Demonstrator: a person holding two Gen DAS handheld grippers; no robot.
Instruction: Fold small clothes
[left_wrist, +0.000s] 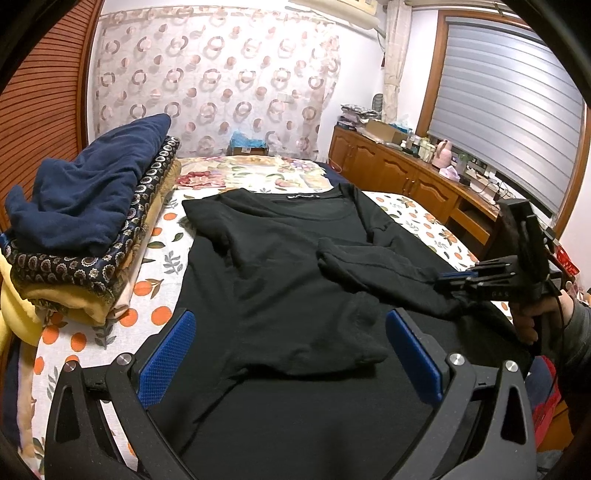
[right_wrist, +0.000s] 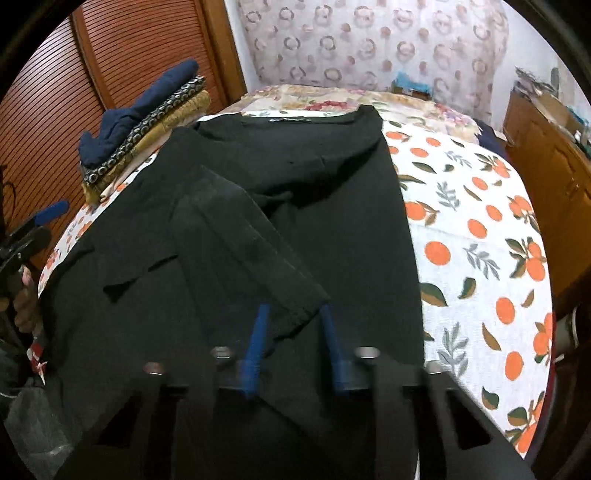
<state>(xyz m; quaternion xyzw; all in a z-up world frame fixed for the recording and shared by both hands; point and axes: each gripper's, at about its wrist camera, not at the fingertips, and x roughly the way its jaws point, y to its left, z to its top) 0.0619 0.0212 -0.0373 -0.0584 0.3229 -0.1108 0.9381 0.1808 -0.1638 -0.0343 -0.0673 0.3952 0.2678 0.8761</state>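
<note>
A black long-sleeved shirt (left_wrist: 280, 266) (right_wrist: 340, 221) lies flat on the bed, collar at the far end. One sleeve (left_wrist: 369, 266) (right_wrist: 240, 236) is laid across its front. My right gripper (right_wrist: 293, 315) (left_wrist: 445, 284) is shut on that sleeve's cuff, which is pinched between the blue pads just above the shirt body. My left gripper (left_wrist: 290, 315) hovers over the shirt's near part, its jaws wide apart and nothing between them. In the right wrist view only one blue finger (right_wrist: 55, 210) of it shows at the left edge.
A stack of folded clothes (left_wrist: 85, 236) (right_wrist: 147, 122) topped by a navy garment sits at the bed's left side. The orange-print sheet (right_wrist: 480, 240) is bare to the right of the shirt. A wooden cabinet (left_wrist: 399, 173) runs along the right; a hand (left_wrist: 532, 321) holds the right gripper.
</note>
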